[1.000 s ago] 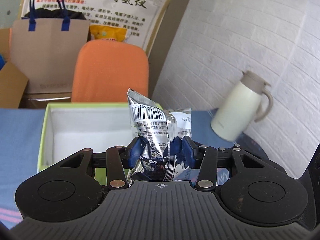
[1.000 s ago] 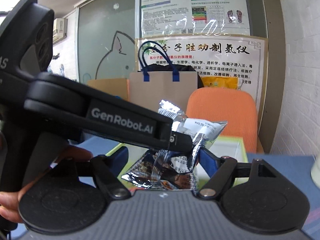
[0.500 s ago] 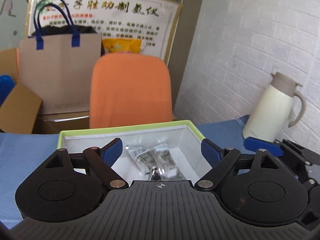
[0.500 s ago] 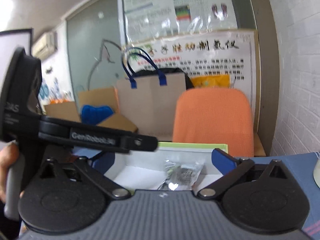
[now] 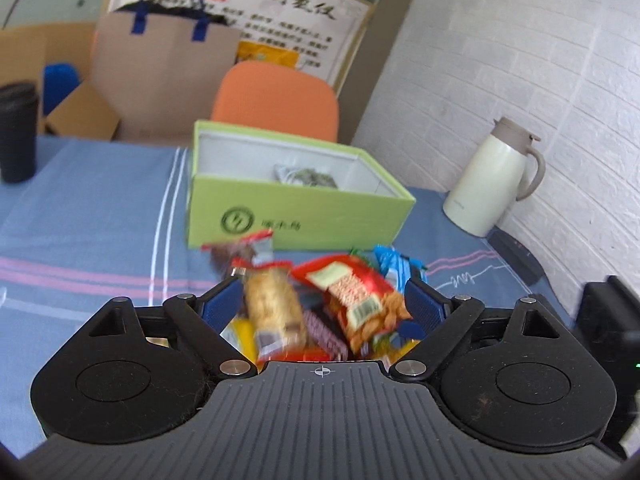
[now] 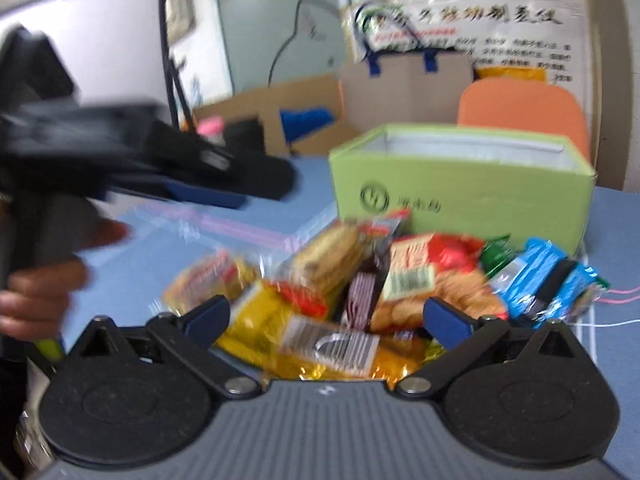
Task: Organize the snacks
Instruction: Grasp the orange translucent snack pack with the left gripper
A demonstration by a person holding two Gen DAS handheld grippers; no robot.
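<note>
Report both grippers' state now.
Left gripper: open, holding nothing, above the snack pile.
Right gripper: open, holding nothing.

I have let go of both silvery foil snack packets [image 5: 306, 176]; they now lie in the lime-green cardboard box [image 5: 296, 216], ahead of my emptied, spread left gripper [image 5: 324, 304] and right gripper [image 6: 326, 322], now over the snack heap [image 6: 360, 292].

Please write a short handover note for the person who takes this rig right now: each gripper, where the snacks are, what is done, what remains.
Left gripper: open, nothing gripped, over the snack pile.
Right gripper: open, empty, also over the pile.
Green box: behind the pile on the blue tablecloth, with silver packets inside.
Done: those packets are boxed.
Left: the pile, including the red packet, biscuit packet and blue packets.
</note>
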